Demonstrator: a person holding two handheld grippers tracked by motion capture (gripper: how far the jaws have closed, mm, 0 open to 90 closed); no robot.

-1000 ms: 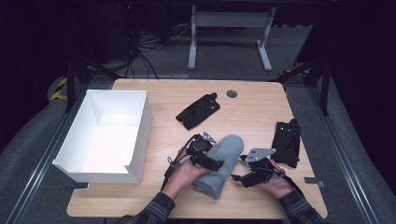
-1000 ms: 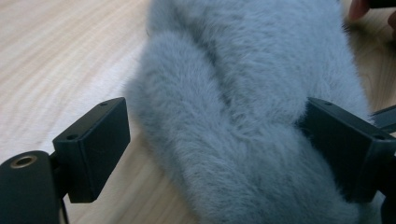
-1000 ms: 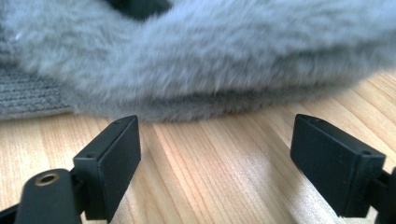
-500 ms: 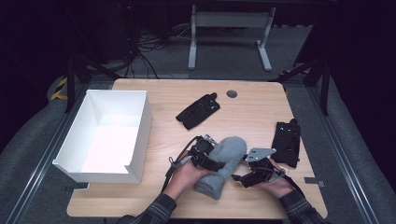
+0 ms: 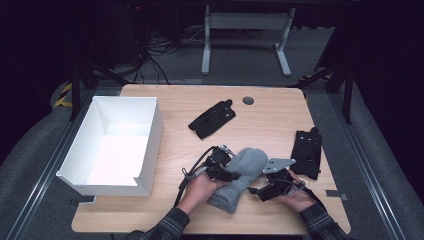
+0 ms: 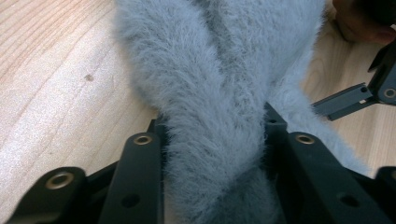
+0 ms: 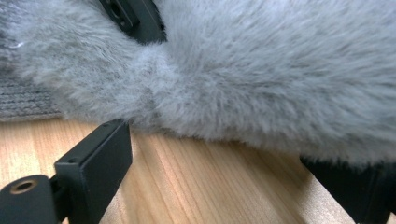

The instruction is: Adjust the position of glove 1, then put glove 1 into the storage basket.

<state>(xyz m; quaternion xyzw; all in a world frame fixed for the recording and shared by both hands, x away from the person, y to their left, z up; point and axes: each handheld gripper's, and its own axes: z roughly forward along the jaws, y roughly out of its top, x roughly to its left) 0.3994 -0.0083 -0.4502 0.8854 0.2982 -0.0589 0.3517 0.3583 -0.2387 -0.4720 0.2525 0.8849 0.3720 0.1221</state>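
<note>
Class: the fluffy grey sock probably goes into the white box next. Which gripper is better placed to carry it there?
Left. The left gripper, whose jaws have just been closing, pinches the grey sock and is nearer the white box. The right gripper stands open beside it.

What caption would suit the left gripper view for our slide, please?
Left gripper shut on a fluffy grey sock above the wooden table.

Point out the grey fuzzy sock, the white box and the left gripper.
grey fuzzy sock (image 5: 245, 167): high view, its upper rounded end.
white box (image 5: 152, 137): high view, its right wall.
left gripper (image 6: 215, 163): left gripper view, midway between its fingers, which pinch the sock.
</note>
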